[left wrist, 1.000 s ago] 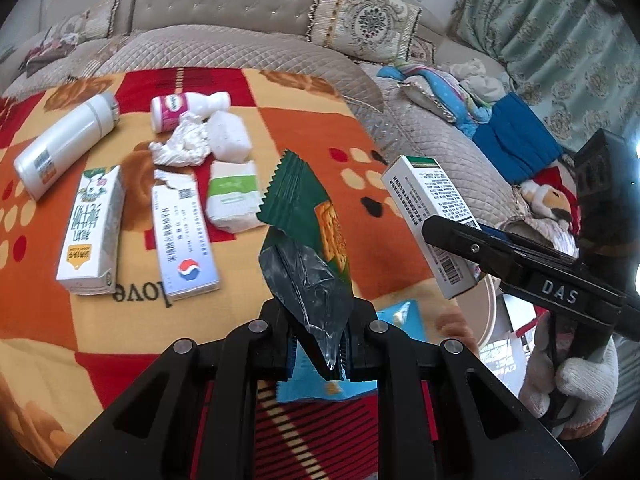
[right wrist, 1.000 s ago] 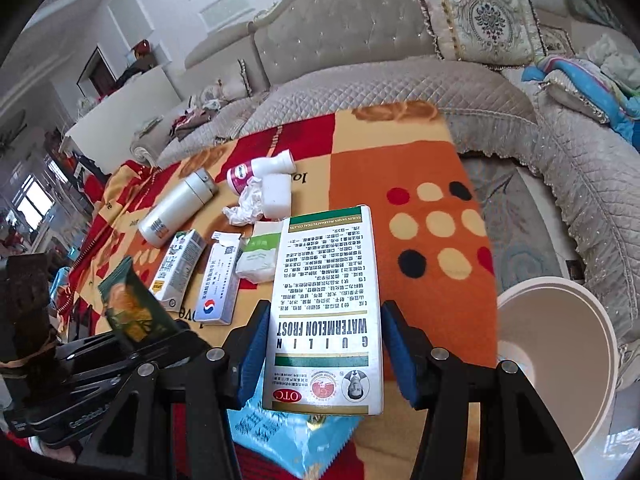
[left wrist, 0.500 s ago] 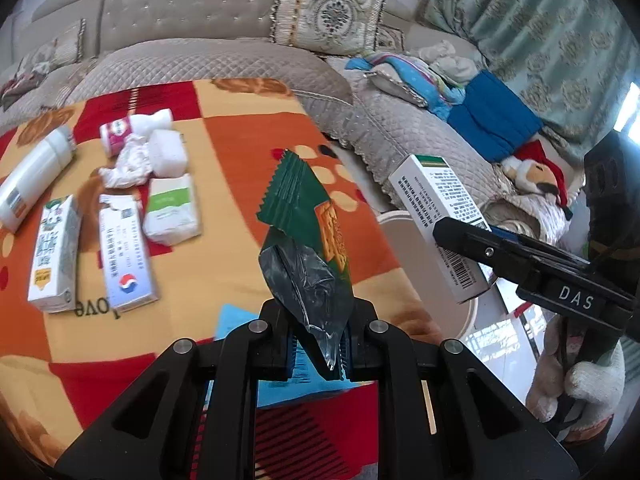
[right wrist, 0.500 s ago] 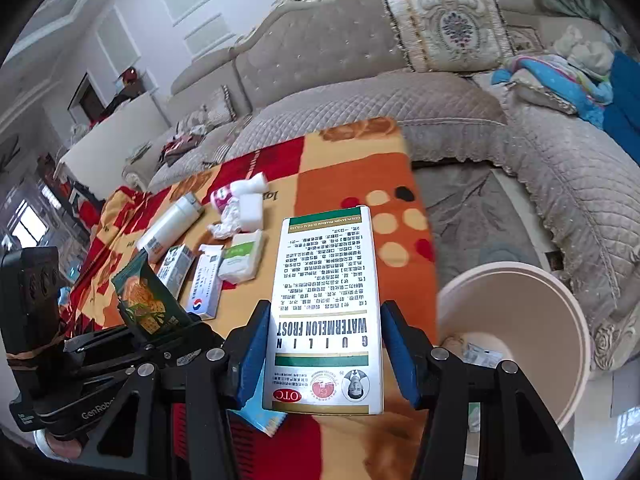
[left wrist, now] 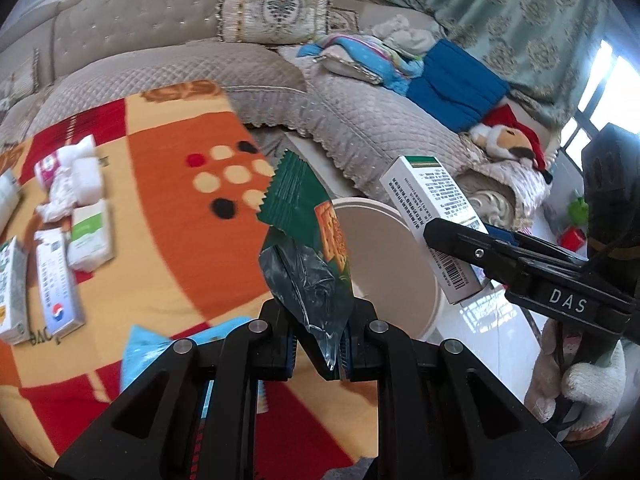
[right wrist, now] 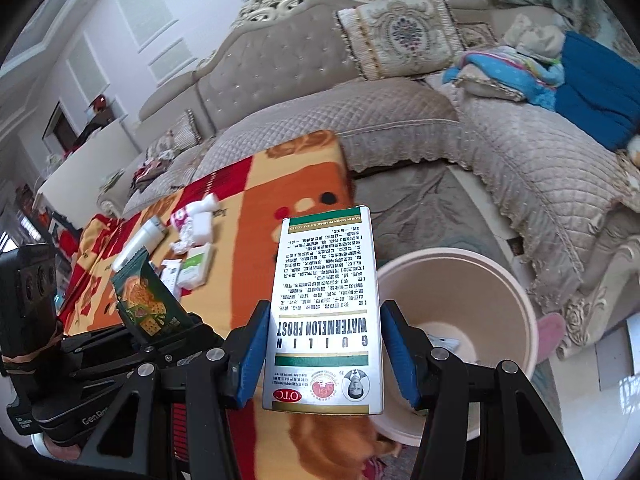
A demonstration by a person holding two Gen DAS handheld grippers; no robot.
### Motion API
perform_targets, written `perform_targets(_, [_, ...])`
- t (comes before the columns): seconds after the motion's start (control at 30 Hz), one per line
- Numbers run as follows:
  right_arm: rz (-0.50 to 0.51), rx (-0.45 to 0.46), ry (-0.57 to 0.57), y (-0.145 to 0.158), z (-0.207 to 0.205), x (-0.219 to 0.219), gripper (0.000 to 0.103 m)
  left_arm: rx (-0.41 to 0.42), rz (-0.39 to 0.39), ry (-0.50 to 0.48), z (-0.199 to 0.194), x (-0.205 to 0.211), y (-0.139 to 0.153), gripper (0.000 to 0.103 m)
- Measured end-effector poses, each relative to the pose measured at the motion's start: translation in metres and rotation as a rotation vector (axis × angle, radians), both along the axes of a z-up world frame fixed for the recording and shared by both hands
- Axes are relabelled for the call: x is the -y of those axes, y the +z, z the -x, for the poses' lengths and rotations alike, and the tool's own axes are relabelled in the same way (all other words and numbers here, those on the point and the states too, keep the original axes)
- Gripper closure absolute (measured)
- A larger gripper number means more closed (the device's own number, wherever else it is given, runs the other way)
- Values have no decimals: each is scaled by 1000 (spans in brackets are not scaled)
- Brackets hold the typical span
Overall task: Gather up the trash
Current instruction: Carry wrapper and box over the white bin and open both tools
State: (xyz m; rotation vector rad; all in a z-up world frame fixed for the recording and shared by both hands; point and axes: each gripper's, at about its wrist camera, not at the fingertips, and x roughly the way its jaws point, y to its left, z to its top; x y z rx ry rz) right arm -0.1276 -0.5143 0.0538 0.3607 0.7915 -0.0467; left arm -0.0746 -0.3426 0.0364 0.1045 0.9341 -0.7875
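Now: green wrapper [left wrist: 308, 248] pinched by its crumpled lower end in the left gripper [left wrist: 320, 344], jaws closed tight on the foil; wrapper stands up and leans slightly left, zigzag top edge uppermost, held over the blanket's [left wrist: 168, 216] right edge beside the bin [left wrist: 400, 264]; same wrapper seen from the right wrist [right wrist: 148, 304], low left of frame; right gripper [right wrist: 324, 356] clamped on a white box [right wrist: 326, 312], blue pads pressing both long sides, print reading upside down, green band across the lower part; from the left wrist the box [left wrist: 432, 220] sits tilted in the black fingers, its lower end overlapping the bin's right rim; gloved hand [left wrist: 592, 384] grips the right tool's handle at lower right; bin [right wrist: 492, 320] pale, round, open, on the floor just off the blanket edge; a little paper lies in its bottom; on the blanket, well left of both grippers: a white pack [left wrist: 90, 236], a long white-and-blue box [left wrist: 58, 280], a carton [left wrist: 10, 292] at the frame edge, crumpled tissue [left wrist: 60, 192], a small bottle with pink label [left wrist: 64, 156]; blue packet [left wrist: 160, 352] near the left gripper's base, partly hidden by it; grey sofa [left wrist: 340, 120] behind, with a cushion [left wrist: 276, 4], blue cloth [left wrist: 456, 84] and a plush toy [left wrist: 508, 140].
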Motion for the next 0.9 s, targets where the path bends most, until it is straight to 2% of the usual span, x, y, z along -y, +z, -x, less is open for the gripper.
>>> perform_targets(0.5, [-31, -82, -117, -37, 28, 62, 50, -73, -37, -111, 10, 77, -29, 89])
perform_targets(0.9, [-78, -157, -160, -73, 22, 87, 50, -118, -47, -118, 1, 91, -46, 86])
